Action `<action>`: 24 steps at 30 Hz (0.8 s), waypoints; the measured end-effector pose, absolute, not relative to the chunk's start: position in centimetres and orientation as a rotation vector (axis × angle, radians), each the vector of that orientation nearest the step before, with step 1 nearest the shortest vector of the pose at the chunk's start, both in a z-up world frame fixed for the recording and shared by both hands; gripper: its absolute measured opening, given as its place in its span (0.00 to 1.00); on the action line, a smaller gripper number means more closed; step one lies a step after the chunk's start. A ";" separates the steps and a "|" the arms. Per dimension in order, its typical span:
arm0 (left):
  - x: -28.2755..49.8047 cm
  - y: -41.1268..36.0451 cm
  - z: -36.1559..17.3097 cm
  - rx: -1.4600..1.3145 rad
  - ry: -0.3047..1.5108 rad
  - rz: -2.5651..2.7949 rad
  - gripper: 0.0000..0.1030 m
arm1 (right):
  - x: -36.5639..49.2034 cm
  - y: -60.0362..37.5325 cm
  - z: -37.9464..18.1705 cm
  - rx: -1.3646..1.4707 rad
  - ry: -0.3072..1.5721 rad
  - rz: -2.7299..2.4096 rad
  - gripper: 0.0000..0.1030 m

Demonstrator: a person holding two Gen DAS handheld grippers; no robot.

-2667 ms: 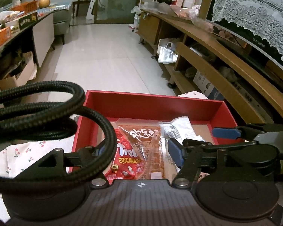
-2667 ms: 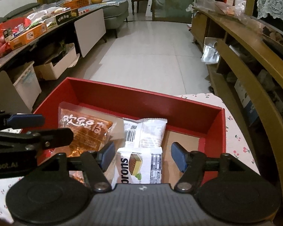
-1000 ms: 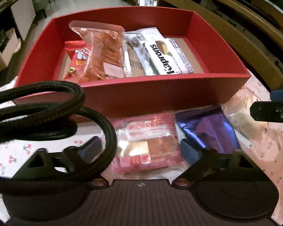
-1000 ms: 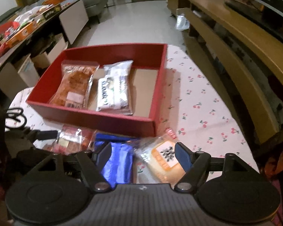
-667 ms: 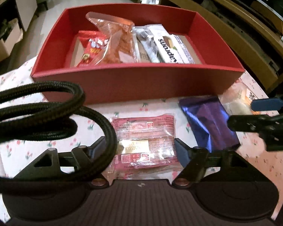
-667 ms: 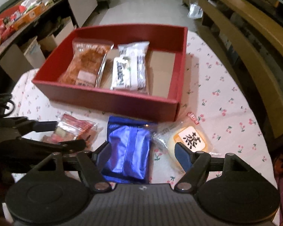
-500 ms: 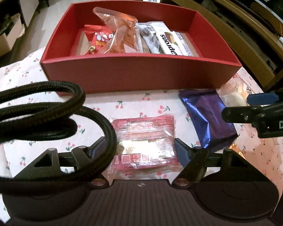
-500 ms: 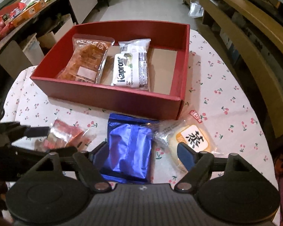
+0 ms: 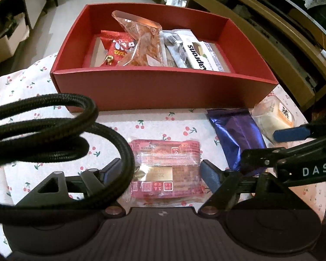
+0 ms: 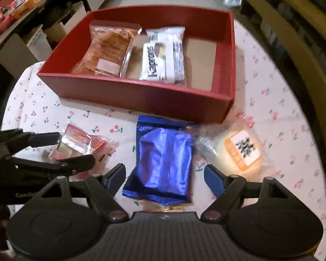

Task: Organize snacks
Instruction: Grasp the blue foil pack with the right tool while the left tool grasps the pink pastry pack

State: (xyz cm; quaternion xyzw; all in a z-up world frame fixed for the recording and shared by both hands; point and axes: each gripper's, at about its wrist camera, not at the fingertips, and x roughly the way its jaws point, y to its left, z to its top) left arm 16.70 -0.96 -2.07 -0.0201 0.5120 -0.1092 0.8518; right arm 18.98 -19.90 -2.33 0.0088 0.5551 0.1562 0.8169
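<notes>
- Cherry-print cloth covers the desk, which carries everything.
- Red box sits at the far side; inside lie an orange snack bag on the left, a white Kaprons packet beside it, and, seen from the left wrist, a small red packet farther left.
- Blue foil packet lies on the desk just near of the box.
- Pale cake with an orange label lies right of the blue packet.
- Pink wrapped snack lies left of the blue packet.
- Right tongs hang over the blue packet, 2 fingers wide apart on either side, gripping nothing.
- Left tongs straddle the pink snack; the jaws have just been opening slightly, and the pads do not appear to press it.
</notes>
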 end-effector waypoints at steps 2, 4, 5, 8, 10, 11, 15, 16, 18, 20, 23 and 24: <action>16.8 -0.9 -2.3 -0.038 1.083 -0.206 0.81 | 19.4 -19.8 -2.9 0.037 1.191 0.329 0.80; 17.0 -0.7 -2.6 -0.035 1.080 -0.187 0.83 | 19.9 -19.5 -3.5 0.018 1.184 0.294 0.80; 17.0 -0.7 -2.6 -0.030 1.078 -0.182 0.84 | 20.1 -19.3 -3.9 0.002 1.187 0.282 0.80; 17.1 0.0 -2.5 -0.048 1.082 -0.183 0.89 | 19.8 -18.2 -4.6 -0.056 1.172 0.279 0.89; 17.1 0.5 -2.4 -0.051 1.090 -0.181 0.89 | 19.8 -18.0 -5.0 -0.051 1.162 0.270 1.00; 17.1 0.7 -2.4 -0.060 1.090 -0.175 0.89 | 19.9 -18.0 -5.2 -0.041 1.163 0.266 1.00; 17.2 0.9 -2.3 -0.075 1.088 -0.171 0.90 | 19.9 -17.7 -5.3 -0.099 1.159 0.270 0.99; 17.3 0.9 -2.3 -0.080 1.090 -0.172 0.93 | 19.5 -17.6 -5.1 -0.129 1.140 0.265 0.90; 17.5 0.5 -2.7 -0.082 1.102 -0.178 0.98 | 18.9 -17.6 -4.5 -0.142 1.113 0.297 0.67; 17.5 0.0 -3.1 -0.049 1.097 -0.173 1.00 | 18.9 -18.0 -4.3 -0.121 1.119 0.315 0.65; 17.3 -0.7 -3.3 0.013 1.085 -0.165 0.98 | 18.5 -18.2 -4.1 -0.131 1.114 0.323 0.64; 17.2 -0.8 -3.3 0.022 1.082 -0.159 0.94 | 18.3 -18.2 -3.9 -0.137 1.105 0.330 0.63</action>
